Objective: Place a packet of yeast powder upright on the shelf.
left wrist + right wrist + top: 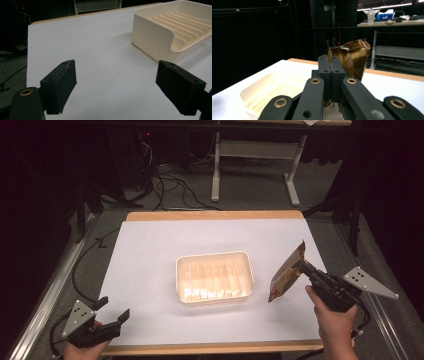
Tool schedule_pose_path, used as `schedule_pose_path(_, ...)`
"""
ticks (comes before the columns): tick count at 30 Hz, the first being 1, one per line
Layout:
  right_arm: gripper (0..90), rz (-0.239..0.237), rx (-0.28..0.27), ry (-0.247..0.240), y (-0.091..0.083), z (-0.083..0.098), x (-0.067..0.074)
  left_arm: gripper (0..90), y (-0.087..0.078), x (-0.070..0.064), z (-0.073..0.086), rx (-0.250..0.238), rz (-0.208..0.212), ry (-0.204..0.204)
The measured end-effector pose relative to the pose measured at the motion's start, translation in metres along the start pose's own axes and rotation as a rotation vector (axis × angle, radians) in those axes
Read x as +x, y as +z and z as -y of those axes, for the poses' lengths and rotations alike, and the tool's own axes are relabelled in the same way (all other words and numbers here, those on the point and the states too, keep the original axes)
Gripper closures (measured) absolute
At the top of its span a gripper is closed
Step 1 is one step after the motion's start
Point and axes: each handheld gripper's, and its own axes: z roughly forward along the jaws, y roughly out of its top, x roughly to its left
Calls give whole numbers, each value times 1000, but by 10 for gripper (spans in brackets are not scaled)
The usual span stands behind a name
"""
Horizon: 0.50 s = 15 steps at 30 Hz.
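A gold foil packet [289, 272] hangs upright above the table's right side, just right of a cream ribbed tray [214, 277]. My right gripper [306, 268] is shut on the packet's edge. In the right gripper view the two jaws are pressed together on the crumpled gold packet [353, 57], and the tray [269, 92] lies low at the left. My left gripper [111, 309] rests open at the table's front left corner with nothing between its jaws. The left gripper view shows its jaws wide apart [116, 85] over bare white surface, the tray [160, 35] ahead to the right.
The white table top [150, 250] has a wooden edge at front and back. Beyond the far edge are floor cables [170, 185] and a desk's white legs [292, 185]. A metal rail [45, 295] runs along the left side.
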Motion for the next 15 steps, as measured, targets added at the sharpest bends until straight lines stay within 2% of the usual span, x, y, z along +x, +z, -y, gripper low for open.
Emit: schedule_pose_path(15,900,-32,-35,-40,5,-24,13,172,0,0,0,10,-8,-1)
